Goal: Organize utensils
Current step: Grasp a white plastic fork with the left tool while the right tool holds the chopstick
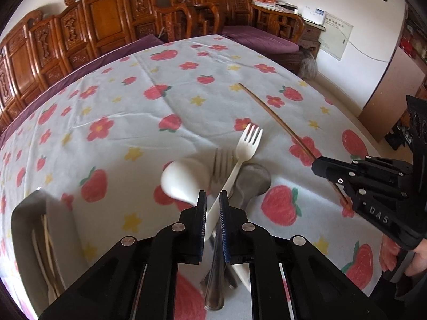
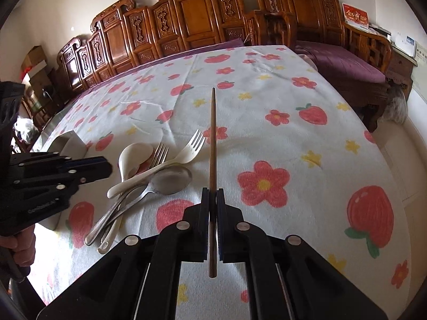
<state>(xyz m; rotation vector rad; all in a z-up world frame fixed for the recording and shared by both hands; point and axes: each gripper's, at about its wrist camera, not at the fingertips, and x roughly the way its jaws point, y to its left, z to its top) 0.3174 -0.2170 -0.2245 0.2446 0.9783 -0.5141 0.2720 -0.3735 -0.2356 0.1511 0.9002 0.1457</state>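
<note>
Right gripper (image 2: pixel 212 194): pads pinched on a brown wooden chopstick (image 2: pixel 212 138), gripped near its lower end. The stick runs forward between the fingers and its far tip stands clear above the tablecloth (image 2: pixel 280 133). From the left wrist view the same stick rises at a slant out of the right gripper (image 1: pixel 320 164), with no contact to the cloth visible.

Left gripper (image 1: pixel 212 200): jaws narrowly parted, a slim gap between the pads. No earlier frame to compare. The handle of the white plastic fork (image 1: pixel 241 157) passes through that gap in the left view, but the right view shows the left gripper (image 2: pixel 106 168) off to the side of the pile and apart from it, so I judge it holds nothing.

Pile, just ahead of the left gripper: white plastic fork lying across a metal fork (image 2: pixel 157 157), a metal spoon (image 2: pixel 170 177) and a white soup spoon (image 2: pixel 134 157), handles overlapping and pointing toward the person.

Holder (image 1: pixel 34 226): pale container at the lower left of the left view, with a few light sticks standing inside. Their exact count cannot be told.

Progress, judged: early to middle. Some sticks are already stowed, one chopstick is in transit, and four pieces remain unsorted on the cloth. The held chopstick likely goes to the holder next.
</note>
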